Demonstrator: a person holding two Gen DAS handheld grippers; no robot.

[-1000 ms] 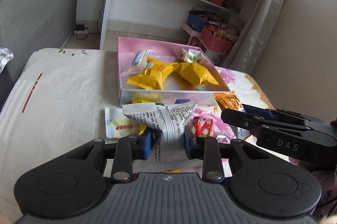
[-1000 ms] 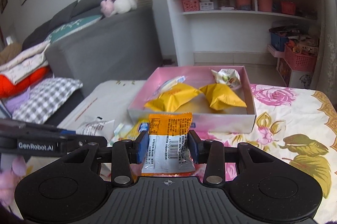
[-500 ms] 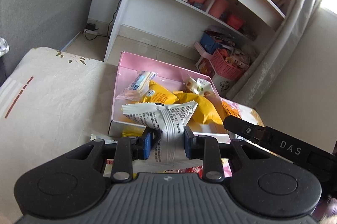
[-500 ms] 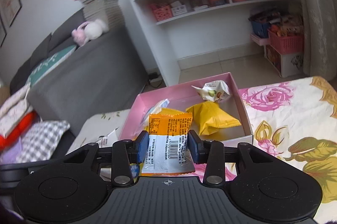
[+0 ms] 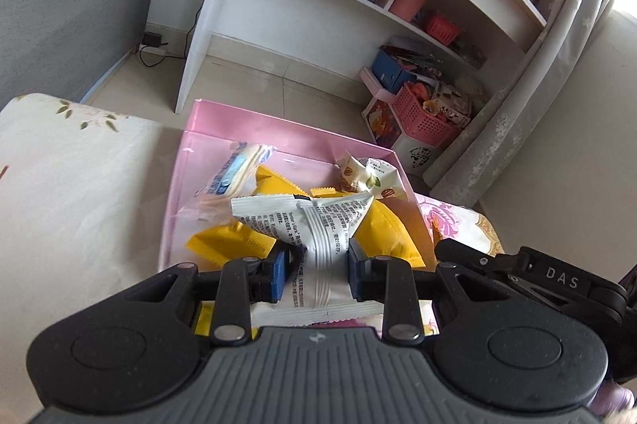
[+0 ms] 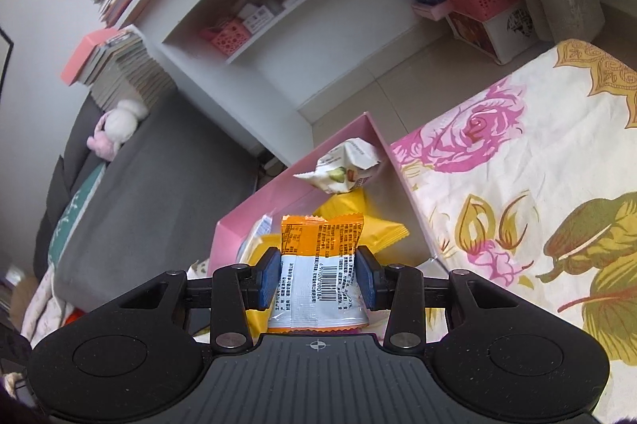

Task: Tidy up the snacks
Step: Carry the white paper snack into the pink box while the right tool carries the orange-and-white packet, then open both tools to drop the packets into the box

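On the left, a cream cloth [image 5: 71, 185] with a few leaf prints covers the surface. Next to it sits an open pink box [image 5: 278, 129] holding several snacks: a clear blue-and-white packet [image 5: 235, 169] against its left wall, yellow packets [image 5: 382, 225] across the middle, and a small white nut packet [image 5: 370, 177] in the far right corner.

The left gripper [image 5: 316, 270] hangs above the near edge of the box. Its blue fingers [image 5: 278, 274] are nearly closed, pinching the narrow waist of a white printed packet [image 5: 314, 221], whose top fans out over the yellow packets.

To its right, the right gripper [image 6: 316, 282] also hangs over the box. Its fingers [image 6: 268, 280] are drawn in tight on an orange and white packet [image 6: 318, 256] with a barcode, held upright, orange end up. Only its black side arm, marked DAS, shows in the left camera.

Further right, a floral cloth [image 6: 517, 185] with pink roses and green leaves lies beside the box. Behind everything stand a white shelf unit [image 5: 358, 6] with pink baskets, a grey sofa [image 6: 139, 165] and a curtain [image 5: 557, 45].
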